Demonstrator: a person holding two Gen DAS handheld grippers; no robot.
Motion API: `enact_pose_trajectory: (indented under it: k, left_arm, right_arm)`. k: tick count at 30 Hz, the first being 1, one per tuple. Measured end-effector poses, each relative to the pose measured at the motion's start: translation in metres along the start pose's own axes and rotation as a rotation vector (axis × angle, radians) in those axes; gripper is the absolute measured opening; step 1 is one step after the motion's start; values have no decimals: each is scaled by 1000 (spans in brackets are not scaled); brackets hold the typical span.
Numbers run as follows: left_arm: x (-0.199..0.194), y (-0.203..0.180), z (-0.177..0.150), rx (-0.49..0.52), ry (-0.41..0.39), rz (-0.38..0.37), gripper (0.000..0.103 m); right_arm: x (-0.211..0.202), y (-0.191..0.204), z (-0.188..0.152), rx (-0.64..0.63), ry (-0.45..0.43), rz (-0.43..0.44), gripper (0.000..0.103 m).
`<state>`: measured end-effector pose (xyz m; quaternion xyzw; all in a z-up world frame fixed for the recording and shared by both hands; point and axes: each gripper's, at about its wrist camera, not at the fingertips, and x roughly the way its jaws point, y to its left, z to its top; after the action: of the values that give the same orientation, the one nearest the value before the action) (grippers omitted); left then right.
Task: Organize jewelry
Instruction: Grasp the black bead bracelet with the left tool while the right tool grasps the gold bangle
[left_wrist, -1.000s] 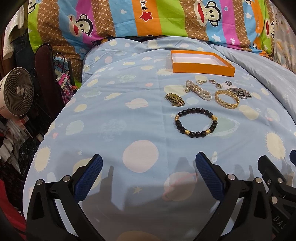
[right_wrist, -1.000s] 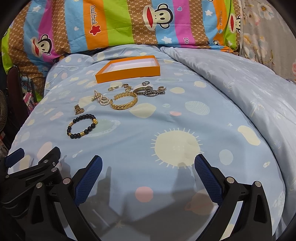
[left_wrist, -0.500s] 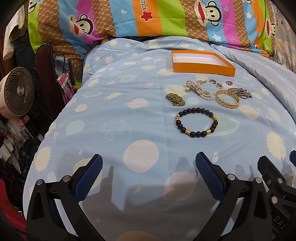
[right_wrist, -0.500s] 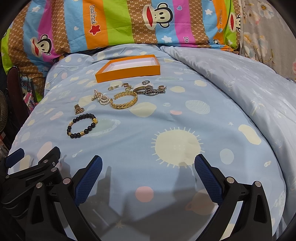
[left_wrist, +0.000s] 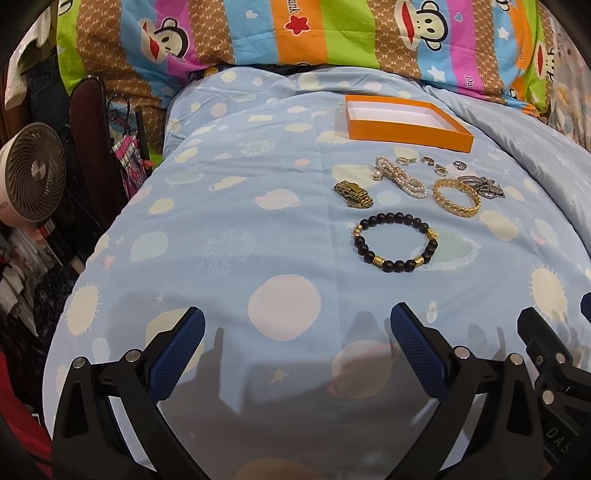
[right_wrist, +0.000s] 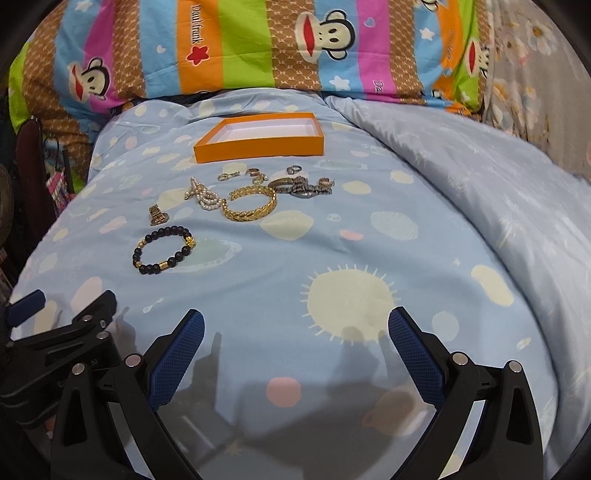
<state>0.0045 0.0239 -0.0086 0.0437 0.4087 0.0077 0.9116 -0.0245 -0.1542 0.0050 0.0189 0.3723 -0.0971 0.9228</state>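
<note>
An empty orange box (left_wrist: 404, 123) (right_wrist: 264, 138) lies on the blue bedspread. In front of it lie a black-and-gold bead bracelet (left_wrist: 395, 242) (right_wrist: 164, 251), a gold chain bangle (left_wrist: 456, 197) (right_wrist: 251, 208), a pearl bracelet (left_wrist: 400, 177) (right_wrist: 205, 195), a brass watch-band piece (left_wrist: 352, 194) (right_wrist: 157, 216), a silver piece (left_wrist: 482, 186) (right_wrist: 303, 186) and several small rings (left_wrist: 430, 160) (right_wrist: 255, 171). My left gripper (left_wrist: 297, 325) is open and empty, well short of the bead bracelet. My right gripper (right_wrist: 295, 325) is open and empty, to the right of the left one (right_wrist: 59, 332).
A striped monkey-print pillow (left_wrist: 295, 33) (right_wrist: 258, 44) lies behind the box. A small fan (left_wrist: 31, 173) and clutter stand off the bed's left edge. A grey-blue quilt (right_wrist: 480, 177) rises at the right.
Both views have shifted very slightly. The jewelry and box lie where they were, and both grippers stay open.
</note>
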Motion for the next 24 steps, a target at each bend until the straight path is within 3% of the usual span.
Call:
enact_pose_trajectory:
  k: [8,15,20,24]
  left_arm:
    - [-3,-3,31,-14,0,-52,98]
    - [18,-4,52,-31,48,-64,98]
    - [33,-4,57,-29,75,-55,98]
    - [41,-5,59,-28,91,-71,98]
  right_arm:
    - [26,-14,46,26,9,86,98]
    - [77,7,73,-23,98,175,89]
    - [100,25,80,-70,128,180,88]
    - [113,31,85,-97,149,174,77]
